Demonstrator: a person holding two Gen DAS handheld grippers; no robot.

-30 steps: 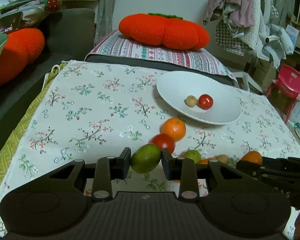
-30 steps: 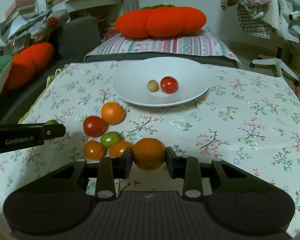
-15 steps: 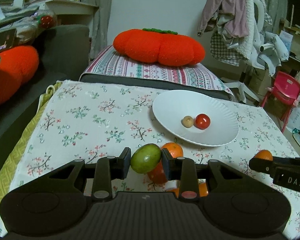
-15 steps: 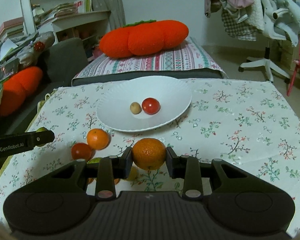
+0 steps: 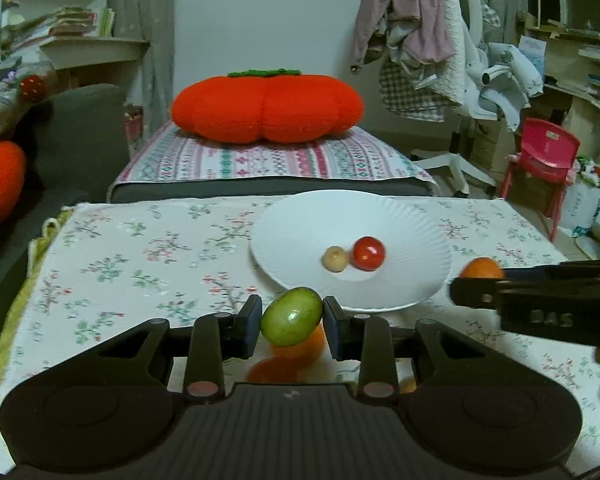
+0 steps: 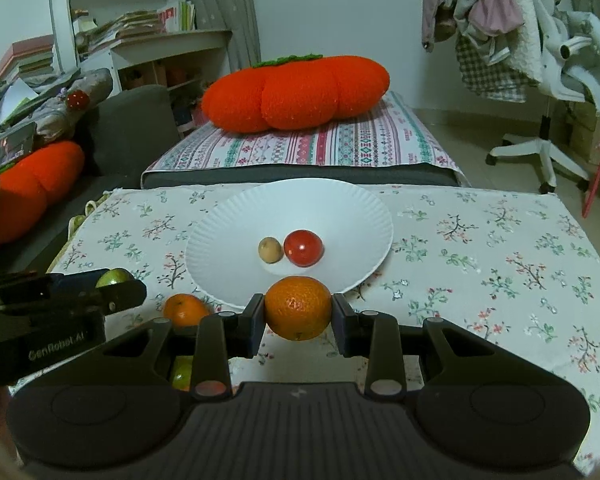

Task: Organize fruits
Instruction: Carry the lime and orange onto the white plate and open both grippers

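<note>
Left gripper (image 5: 292,326): the fingers are closed on a green fruit (image 5: 291,315), which is held above the desk (image 5: 140,264), just before the near rim of the plate.
Right gripper (image 6: 298,320): an orange (image 6: 298,307) is clamped between the fingers, at the near edge of the plate.
Loose fruits: a second orange (image 6: 185,309) is seen on the floral cloth, beside the plate.
White plate (image 6: 340,216): a red tomato (image 6: 303,247) and a small beige fruit (image 6: 269,250) are lying in it, touching.
Behind the desk: a tomato-shaped cushion (image 5: 266,106) is placed on a striped bed.

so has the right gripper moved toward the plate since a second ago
Yes. The right gripper, shut on the orange, has moved forward: the orange now overlaps the white plate's near rim.
</note>
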